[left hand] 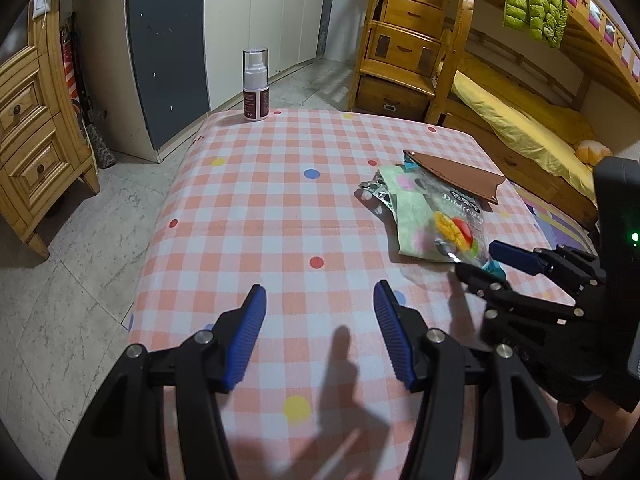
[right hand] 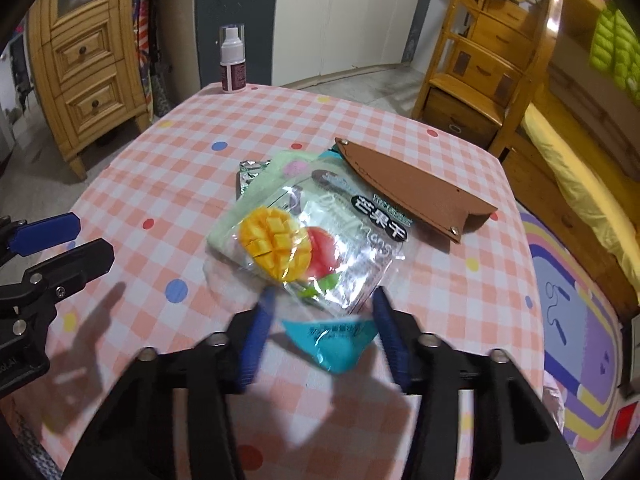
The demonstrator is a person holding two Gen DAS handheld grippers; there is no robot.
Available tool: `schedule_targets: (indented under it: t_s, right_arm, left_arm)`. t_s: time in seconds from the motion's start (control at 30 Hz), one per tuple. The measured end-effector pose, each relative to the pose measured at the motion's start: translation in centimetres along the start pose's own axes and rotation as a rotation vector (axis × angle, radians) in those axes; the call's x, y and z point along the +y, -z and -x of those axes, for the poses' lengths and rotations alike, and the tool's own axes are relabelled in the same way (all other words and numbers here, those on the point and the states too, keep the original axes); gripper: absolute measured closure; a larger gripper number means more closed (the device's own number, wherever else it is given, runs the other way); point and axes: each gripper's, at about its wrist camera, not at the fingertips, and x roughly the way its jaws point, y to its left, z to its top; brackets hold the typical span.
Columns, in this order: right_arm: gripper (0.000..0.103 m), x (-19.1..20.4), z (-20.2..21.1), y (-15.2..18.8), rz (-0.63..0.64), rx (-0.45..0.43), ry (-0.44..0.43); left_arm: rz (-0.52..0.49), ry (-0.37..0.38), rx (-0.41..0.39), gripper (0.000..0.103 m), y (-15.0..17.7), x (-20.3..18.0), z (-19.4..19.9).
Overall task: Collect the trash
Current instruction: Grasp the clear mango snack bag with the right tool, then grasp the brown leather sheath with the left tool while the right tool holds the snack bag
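Note:
A clear dried-mango bag (right hand: 304,240) lies on the pink checked tablecloth (right hand: 160,184), on top of a pale green wrapper (right hand: 280,164) and a silver foil piece (right hand: 248,172). A teal wrapper (right hand: 332,344) pokes out under its near edge. My right gripper (right hand: 324,312) straddles that near edge and the teal wrapper, its blue pads (right hand: 386,332) a little apart from them, open. In the left wrist view the same pile (left hand: 440,216) lies to the right, with the right gripper (left hand: 486,260) at it. My left gripper (left hand: 320,304) hovers open over bare cloth, holding nothing.
A brown leather sheath (right hand: 416,192) lies just behind the wrappers. A white spray bottle (left hand: 256,84) stands at the table's far edge. A wooden dresser (left hand: 28,128) stands on the left, with wooden stair drawers (left hand: 404,48) and a bunk bed (left hand: 520,120) on the right.

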Motion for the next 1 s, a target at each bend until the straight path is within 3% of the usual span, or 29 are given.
schedule_targets:
  t_s: [0.07, 0.27, 0.57, 0.77, 1.0]
  right_arm:
    - [0.091, -0.3, 0.9, 0.5, -0.004, -0.009, 0.003]
    - [0.101, -1.0, 4.8, 3.1, 0.003, -0.046, -0.030]
    - [0.102, -1.0, 10.3, 5.6, 0.000, -0.120, -0.121]
    - [0.102, -2.7, 11.4, 6.3, -0.038, -0.154, -0.078]
    - [0.102, -5.3, 10.5, 6.9, -0.102, -0.146, -0.049]
  left_arm:
    - [-0.006, -0.002, -0.002, 0.049, 0.1, -0.2, 0.3]
    - [-0.025, 0.002, -0.011, 0.049, 0.8, -1.2, 1.3]
    - [-0.049, 0.000, -0.025, 0.049, 1.1, -2.7, 2.5]
    - [-0.065, 0.002, -0.032, 0.049, 1.1, -3.6, 2.8]
    - [-0.082, 0.021, -0.003, 0.049, 0.1, -5.2, 0.4]
